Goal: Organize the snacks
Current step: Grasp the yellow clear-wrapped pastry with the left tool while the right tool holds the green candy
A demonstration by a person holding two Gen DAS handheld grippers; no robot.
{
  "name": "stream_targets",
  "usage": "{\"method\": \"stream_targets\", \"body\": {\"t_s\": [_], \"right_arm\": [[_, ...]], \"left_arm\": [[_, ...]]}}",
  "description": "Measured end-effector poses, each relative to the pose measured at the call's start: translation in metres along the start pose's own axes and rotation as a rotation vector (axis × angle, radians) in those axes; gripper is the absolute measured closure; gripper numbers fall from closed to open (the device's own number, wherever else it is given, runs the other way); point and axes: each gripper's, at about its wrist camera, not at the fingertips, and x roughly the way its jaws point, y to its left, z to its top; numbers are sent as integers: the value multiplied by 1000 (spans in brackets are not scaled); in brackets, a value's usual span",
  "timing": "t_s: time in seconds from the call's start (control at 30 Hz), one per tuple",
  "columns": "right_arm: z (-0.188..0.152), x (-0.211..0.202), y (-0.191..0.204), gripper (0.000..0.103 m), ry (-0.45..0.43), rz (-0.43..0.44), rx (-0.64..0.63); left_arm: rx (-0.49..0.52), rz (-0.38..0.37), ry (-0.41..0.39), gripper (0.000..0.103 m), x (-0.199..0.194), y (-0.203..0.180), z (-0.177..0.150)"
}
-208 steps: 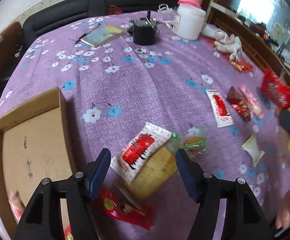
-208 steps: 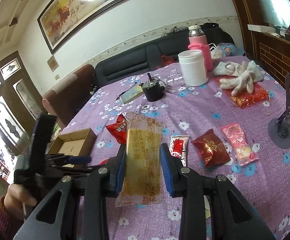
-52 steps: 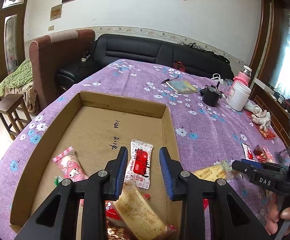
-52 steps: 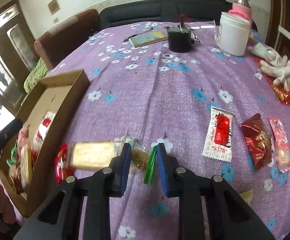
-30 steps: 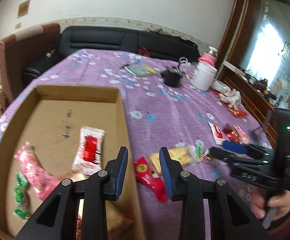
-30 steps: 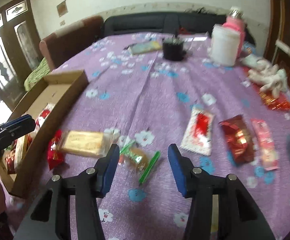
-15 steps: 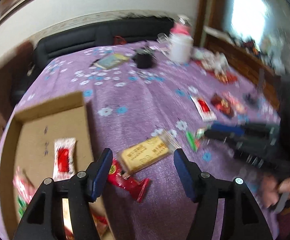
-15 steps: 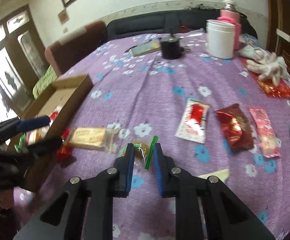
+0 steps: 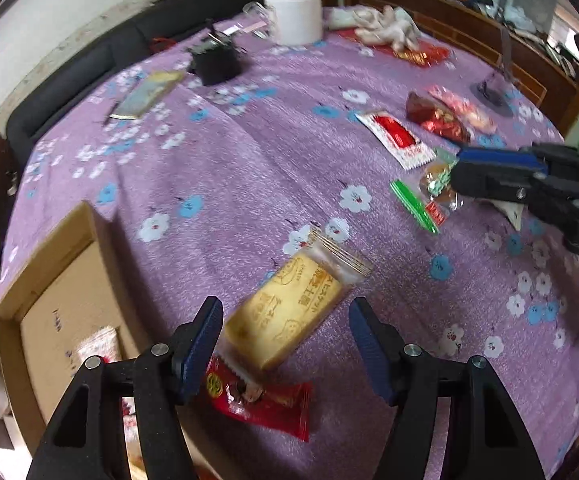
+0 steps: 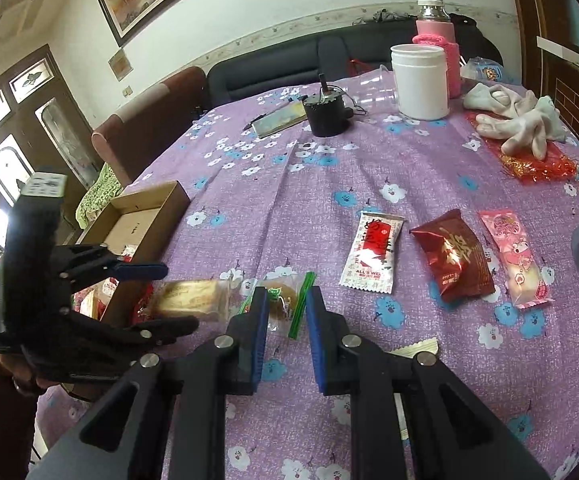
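1. While a few packets already lie in the cardboard box (image 9: 55, 296), most snacks are still out on the desk (image 9: 249, 168).
2. Left hand-held gripper (image 9: 285, 330) hangs spread wide over the biscuit pack (image 9: 289, 312), not yet gripping it.
3. Right hand-held gripper (image 10: 285, 312) is clamped on the small green-edged packet (image 10: 283, 304).
4. Still to collect: red packet (image 9: 261, 398), white sachet (image 10: 371, 254), dark red pouch (image 10: 453, 256), pink bar (image 10: 515, 258).

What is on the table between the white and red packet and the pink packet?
A dark red foil snack bag lies between the white and red packet and the pink packet, clearest in the right wrist view.
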Motion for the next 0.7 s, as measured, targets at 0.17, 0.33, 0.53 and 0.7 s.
{"method": "stream_targets", "body": {"t_s": [0.17,0.33,0.53,0.7], "right_arm": [[1,-1,-3,90,0,16,15],[0,0,-3,91,9,2,11],[0,10,-9,91,60,-21,6],[-2,23,-21,87,127,14,57]], "left_arm": [[43,40,32,34,12,-1,7],[-9,37,43,60,10,-1,9],[-164,65,54,65,5,-15,2],[-326,87,5,63,3,-18,-11]]}}
